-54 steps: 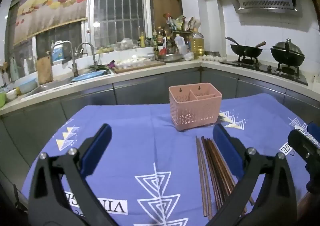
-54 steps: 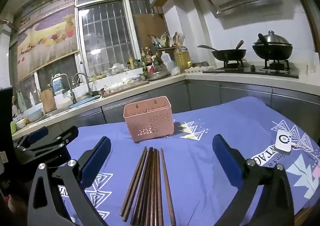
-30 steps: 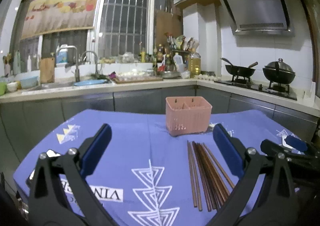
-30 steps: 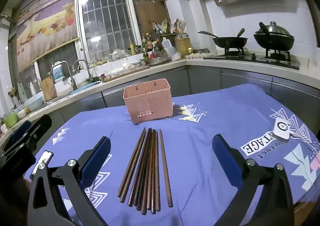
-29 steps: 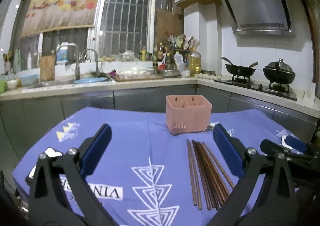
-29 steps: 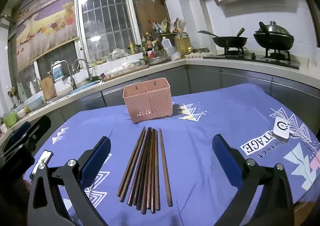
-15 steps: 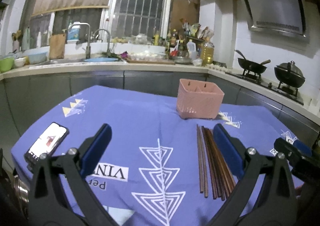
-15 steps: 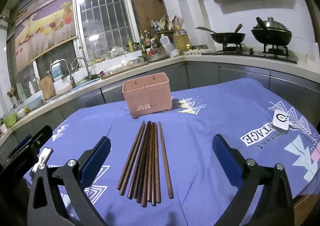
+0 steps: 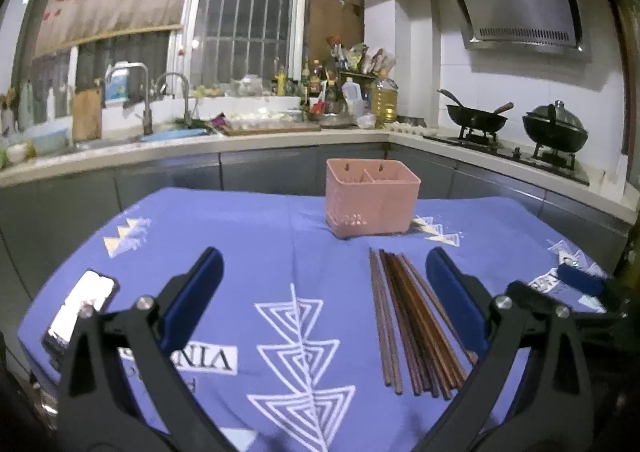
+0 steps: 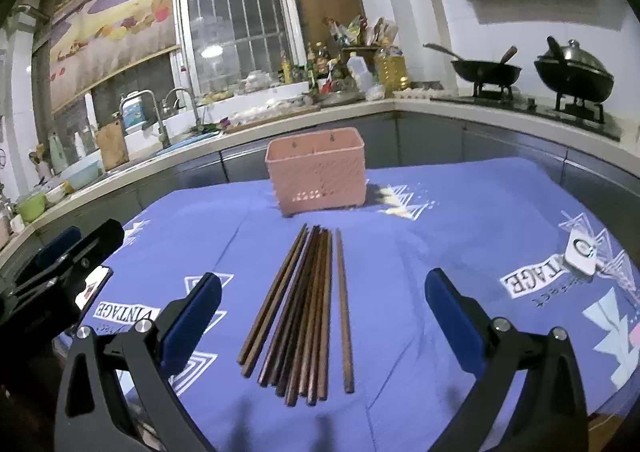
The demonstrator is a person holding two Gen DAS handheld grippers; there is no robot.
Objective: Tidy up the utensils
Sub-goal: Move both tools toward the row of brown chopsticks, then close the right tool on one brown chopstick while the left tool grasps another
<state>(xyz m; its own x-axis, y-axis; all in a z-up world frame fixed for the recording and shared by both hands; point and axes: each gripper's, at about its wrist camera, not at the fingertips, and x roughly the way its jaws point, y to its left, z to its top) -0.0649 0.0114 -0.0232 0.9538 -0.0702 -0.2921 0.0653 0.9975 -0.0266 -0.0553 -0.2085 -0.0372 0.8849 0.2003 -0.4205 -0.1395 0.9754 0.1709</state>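
Note:
Several dark wooden chopsticks (image 10: 308, 308) lie side by side on the blue tablecloth, pointing toward a pink two-compartment utensil basket (image 10: 318, 171). My right gripper (image 10: 322, 308) is open and empty, hovering above the near part of the chopsticks. In the left wrist view the chopsticks (image 9: 412, 320) lie right of centre, with the basket (image 9: 372, 197) behind them. My left gripper (image 9: 320, 300) is open and empty above bare cloth, left of the chopsticks. The right gripper's tip (image 9: 580, 280) shows at the right edge.
A phone (image 9: 80, 306) lies on the cloth at the left, near the table edge. A small white device (image 10: 582, 254) lies on the cloth at the right. Kitchen counters with a sink (image 9: 160, 135) and a stove with pans (image 9: 516, 127) ring the table.
Both grippers have shifted slightly over the table and stay open. The right one now looks more directly down on the chopsticks. Nothing on the table has moved.

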